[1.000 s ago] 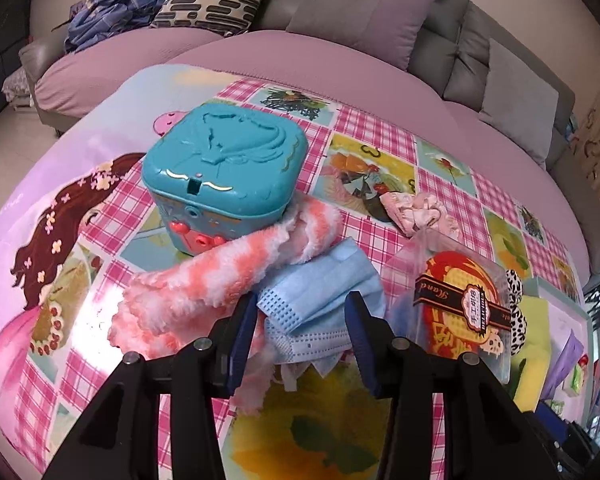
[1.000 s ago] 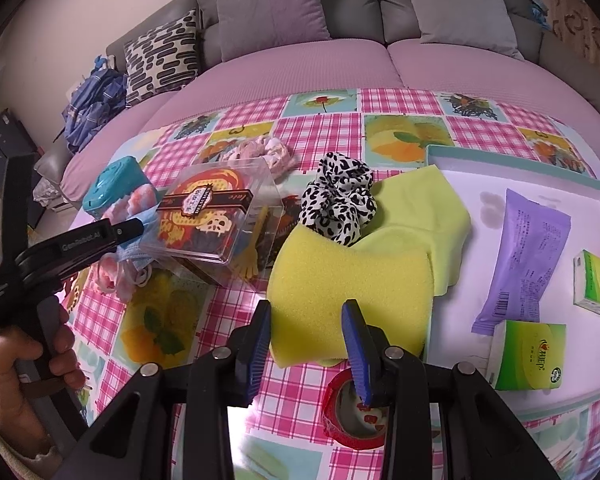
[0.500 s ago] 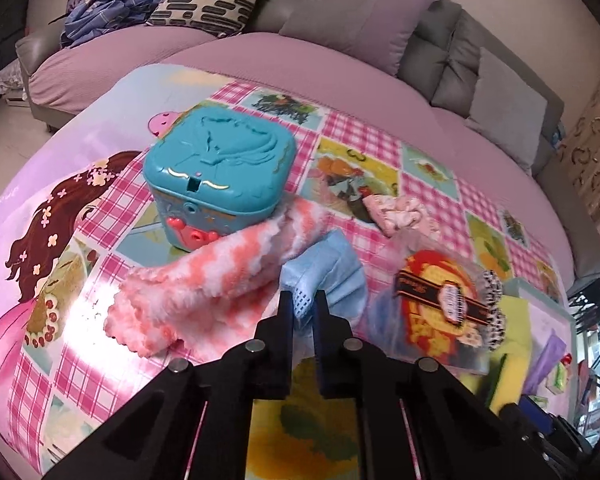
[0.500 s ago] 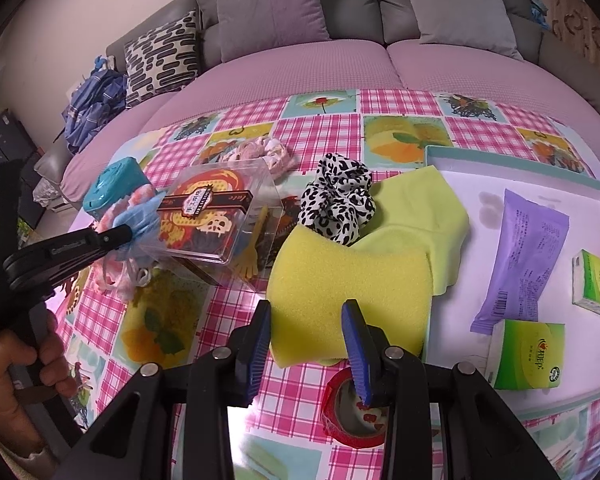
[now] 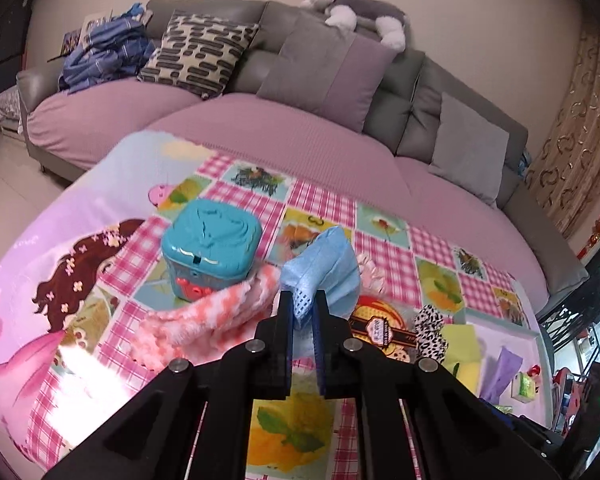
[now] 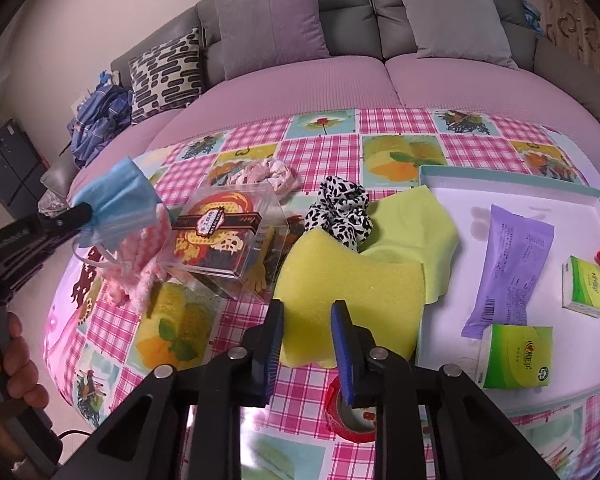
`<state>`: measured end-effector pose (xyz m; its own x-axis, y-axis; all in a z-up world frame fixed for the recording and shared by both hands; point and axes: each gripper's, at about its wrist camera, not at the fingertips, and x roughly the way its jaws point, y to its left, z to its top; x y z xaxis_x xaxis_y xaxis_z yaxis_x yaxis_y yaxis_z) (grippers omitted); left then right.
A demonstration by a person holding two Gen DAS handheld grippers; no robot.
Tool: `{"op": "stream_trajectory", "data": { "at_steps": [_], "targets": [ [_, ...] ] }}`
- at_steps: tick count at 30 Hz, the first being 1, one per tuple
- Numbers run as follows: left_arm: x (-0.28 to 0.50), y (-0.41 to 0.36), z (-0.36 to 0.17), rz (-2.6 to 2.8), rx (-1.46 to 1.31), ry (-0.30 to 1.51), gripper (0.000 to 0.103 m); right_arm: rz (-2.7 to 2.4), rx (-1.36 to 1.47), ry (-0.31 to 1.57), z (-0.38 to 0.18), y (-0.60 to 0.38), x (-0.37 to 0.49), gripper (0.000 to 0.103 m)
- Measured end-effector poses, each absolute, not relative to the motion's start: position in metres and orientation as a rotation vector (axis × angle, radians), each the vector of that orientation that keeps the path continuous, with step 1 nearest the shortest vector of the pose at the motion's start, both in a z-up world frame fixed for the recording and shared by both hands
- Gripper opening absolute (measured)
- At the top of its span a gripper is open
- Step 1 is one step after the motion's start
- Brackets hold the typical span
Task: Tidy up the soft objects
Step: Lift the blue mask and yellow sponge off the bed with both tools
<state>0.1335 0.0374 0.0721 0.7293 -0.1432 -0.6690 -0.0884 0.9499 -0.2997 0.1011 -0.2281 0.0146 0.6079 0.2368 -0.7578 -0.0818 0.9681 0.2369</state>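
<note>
My left gripper [image 5: 303, 300] is shut on a blue face mask [image 5: 324, 264] and holds it in the air above the checked tablecloth. The right wrist view shows the same mask [image 6: 116, 200] hanging from that gripper [image 6: 82, 212] at the left. A pink-and-white fluffy cloth [image 5: 204, 320] lies below it. My right gripper [image 6: 308, 312] hovers at the near left corner of a yellow sponge [image 6: 352, 280]. Its jaws are closing with that corner between them, and the sponge shows no dent. A yellow-green cloth [image 6: 412, 220], a leopard scrunchie [image 6: 340, 208] and a pink scrunchie [image 6: 260, 172] lie behind.
A teal toy box [image 5: 210, 248] stands left of the fluffy cloth. A clear plastic box [image 6: 224, 236] sits mid-table. At the right, a white tray [image 6: 500, 178] holds a purple pack [image 6: 508, 272] and green tissue packs. A red tape roll [image 6: 340, 412] lies under my right gripper. A sofa curves behind.
My left gripper shut on the blue mask and lifted it off the table. The right gripper stayed over the sponge and its jaws drew closer together.
</note>
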Motion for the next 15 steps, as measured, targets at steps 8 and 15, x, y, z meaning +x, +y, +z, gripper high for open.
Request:
{"op": "stream_trajectory", "data": {
  "at_steps": [8,15],
  "targets": [
    [0.125,0.035,0.085,-0.043,-0.325,0.715,0.009,0.177,0.210,0.835,0.030,-0.236,0.095,0.016],
    [0.113,0.032,0.106,-0.070,-0.329,0.642,0.009,0.179,0.239,0.761,0.051,-0.244,0.085,0.015]
  ]
}}
